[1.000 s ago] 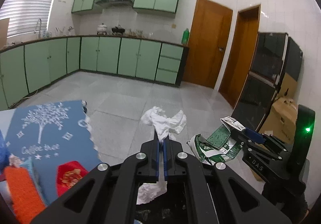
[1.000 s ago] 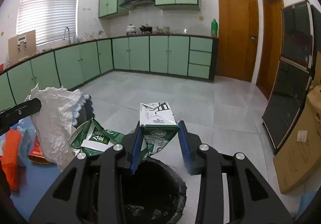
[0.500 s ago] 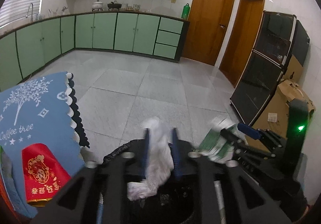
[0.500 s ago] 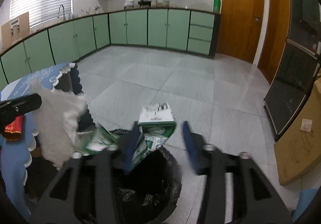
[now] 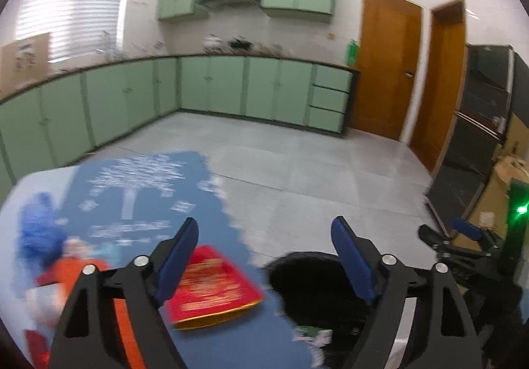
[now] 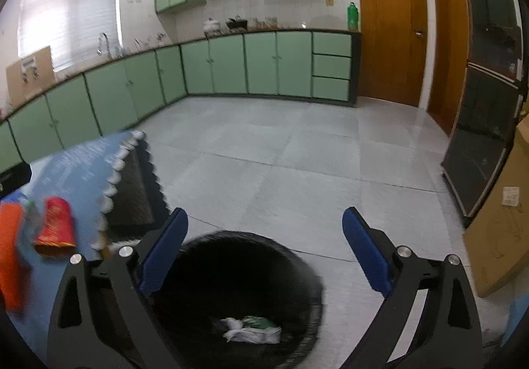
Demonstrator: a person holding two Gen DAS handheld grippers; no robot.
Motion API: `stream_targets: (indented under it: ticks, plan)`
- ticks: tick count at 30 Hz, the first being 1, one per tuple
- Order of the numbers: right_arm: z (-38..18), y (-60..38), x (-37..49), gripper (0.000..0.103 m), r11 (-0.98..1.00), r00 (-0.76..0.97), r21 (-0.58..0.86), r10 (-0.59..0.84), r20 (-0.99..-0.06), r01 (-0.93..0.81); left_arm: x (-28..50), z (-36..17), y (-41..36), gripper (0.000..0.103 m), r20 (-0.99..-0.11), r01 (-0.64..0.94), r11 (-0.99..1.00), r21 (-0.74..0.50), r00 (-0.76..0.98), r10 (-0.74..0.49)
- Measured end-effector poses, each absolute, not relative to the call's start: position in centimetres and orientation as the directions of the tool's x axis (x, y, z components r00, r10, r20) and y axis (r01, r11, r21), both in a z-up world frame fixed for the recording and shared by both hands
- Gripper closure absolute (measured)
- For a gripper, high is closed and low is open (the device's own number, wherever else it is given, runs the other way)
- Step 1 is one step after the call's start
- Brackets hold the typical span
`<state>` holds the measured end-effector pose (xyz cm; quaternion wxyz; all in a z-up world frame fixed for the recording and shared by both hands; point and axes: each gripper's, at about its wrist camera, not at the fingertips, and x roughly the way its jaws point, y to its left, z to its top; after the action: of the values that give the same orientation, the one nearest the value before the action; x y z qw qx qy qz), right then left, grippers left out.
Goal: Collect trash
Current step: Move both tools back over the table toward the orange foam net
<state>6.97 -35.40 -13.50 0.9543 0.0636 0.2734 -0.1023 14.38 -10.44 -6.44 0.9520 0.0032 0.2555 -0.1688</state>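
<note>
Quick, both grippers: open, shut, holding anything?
Left gripper: open, jaws just opened, nothing between them.
Right gripper: open, jaws just opened, empty, above the black-lined round trash bin.

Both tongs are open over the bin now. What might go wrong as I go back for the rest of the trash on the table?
1. The left tongs hang close over the red packet and the left view is blurred, so a hasty grab may miss.
2. The bin stands right at the tablecloth edge; swinging the right tongs back could knock it or snag the hanging scalloped cloth.
</note>
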Motion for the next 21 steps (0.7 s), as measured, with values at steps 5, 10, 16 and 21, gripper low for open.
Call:
stream_targets:
  ticks: [5, 10, 16, 21]
  plan:
    - [-12.2, -30.0, 7.4, 0.010, 0.988, 0.860, 0.073, -0.080, -0.504, 0.135, 12.7, -5.6, -4.9, 0.019, -0.465, 0.199, 0.980, -0.030, 0.864, -0.190]
    - [-11.9, -24.6, 8.5, 0.010, 0.996, 0.868, 0.080, 0.009, -0.496, 0.035, 11.5, -5.7, 0.4, 0.018, -0.458, 0.080, 0.997, 0.002, 0.886, -0.070]
    - [-12.6, -19.0, 10.2, 0.010, 0.995, 0.836, 0.052, 0.095, -0.541, -0.079, 10.8, -6.7, 4.9, 0.018, -0.477, -0.013, 1.000, 0.013, 0.879, 0.018]
    - [-12.9, -16.3, 12.0, 0.009, 0.993, 0.814, 0.022, 0.107, -0.571, -0.115, 10.5, -7.6, 6.9, 0.018, -0.488, -0.046, 0.998, 0.031, 0.871, 0.056]
